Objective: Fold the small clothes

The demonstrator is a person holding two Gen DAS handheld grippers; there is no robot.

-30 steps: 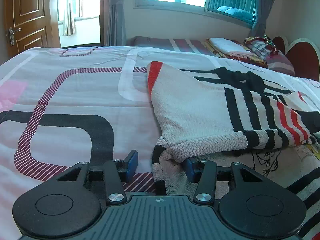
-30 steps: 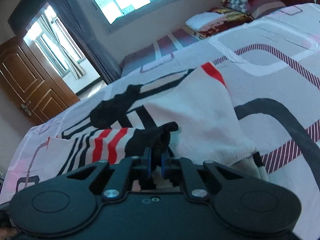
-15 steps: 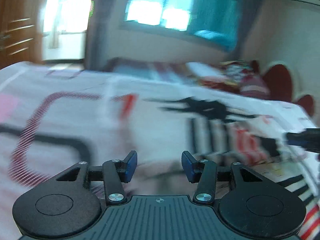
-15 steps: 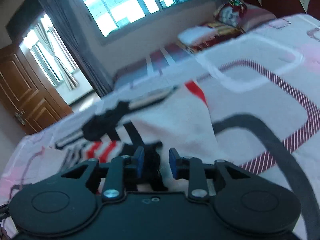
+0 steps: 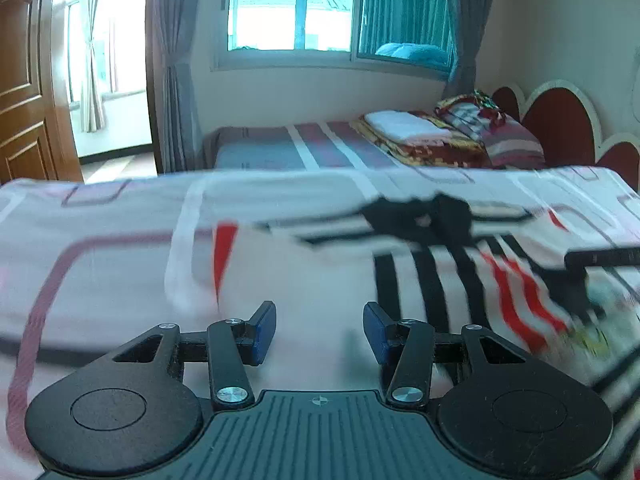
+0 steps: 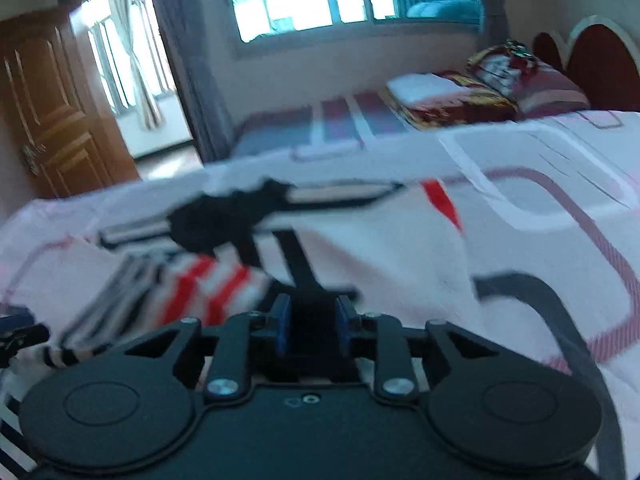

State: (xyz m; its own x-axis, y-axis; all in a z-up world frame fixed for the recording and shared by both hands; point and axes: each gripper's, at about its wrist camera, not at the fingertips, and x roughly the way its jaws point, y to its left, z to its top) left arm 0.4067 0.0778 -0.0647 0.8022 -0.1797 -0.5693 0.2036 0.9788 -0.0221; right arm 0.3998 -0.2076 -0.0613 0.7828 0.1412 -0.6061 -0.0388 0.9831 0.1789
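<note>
A knitted sweater (image 5: pixel 320 280) lies spread on the bed (image 5: pixel 100 248), a soft pale-pink garment crossed by black and red stripes, with a dark bunched patch near its far edge and a red tab at one corner. In the right wrist view the same sweater (image 6: pixel 380 248) covers the middle of the bed (image 6: pixel 560 208), its striped part folded over to the left. The bedsheet is smooth printed cotton, white and pink, drawn with rounded rectangles in maroon hatching and dark grey bands. Much of the cloth is smeared by motion blur, so fine knit detail cannot be made out.

The left claw (image 5: pixel 319 332) is matte black plastic with blue pads; its jaws stand apart, roughly half spread, with nothing between them, hovering over the pale plain part of the sweater. The right claw (image 6: pixel 310 324) is narrower; its jaws have just been closing a little after parting, and a dark strip of the sweater runs into the gap between the blue pads. Whether the pads press on it I cannot tell, the spot being dark and blurred.

Beyond lie a second bed (image 5: pixel 288 148) with striped cover, folded blankets (image 5: pixel 424 136), a red scalloped headboard (image 5: pixel 560 120), grey curtains (image 5: pixel 172 60), a window (image 5: pixel 288 8) and a brown panelled door (image 5: pixel 20 92).
</note>
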